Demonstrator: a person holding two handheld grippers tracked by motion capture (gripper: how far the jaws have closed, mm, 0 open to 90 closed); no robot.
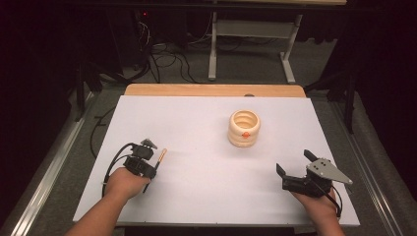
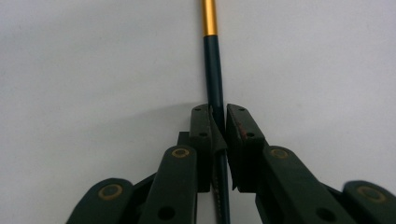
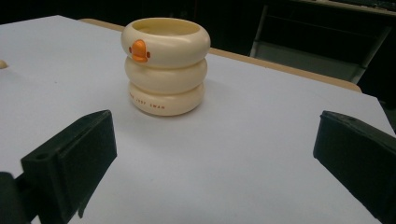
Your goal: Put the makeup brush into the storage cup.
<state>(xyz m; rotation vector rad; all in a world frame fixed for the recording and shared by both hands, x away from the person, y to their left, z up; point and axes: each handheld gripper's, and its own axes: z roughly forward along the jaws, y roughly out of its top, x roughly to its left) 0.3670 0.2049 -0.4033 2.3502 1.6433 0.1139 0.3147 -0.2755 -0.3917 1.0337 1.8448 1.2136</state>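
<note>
At the left of the white tabletop (image 1: pixel 206 162), the left gripper (image 2: pixel 218 122) has its fingers (image 2: pixel 201 128) clamped on a thin dark pen (image 2: pixel 214 70) with a gold band, which lies on the surface and points away from the hand. Farther right, toward the back, a cream ringed cup (image 1: pixel 244 128) with an orange mark stands upright, untouched. At the right, the right gripper (image 1: pixel 294 163) rests low with its fingers (image 3: pixel 70 163) wide apart, nothing between them.

Left gripper (image 2: pixel 218 126) clamped tight — right gripper (image 3: pixel 215 158) gaping wide.
</note>
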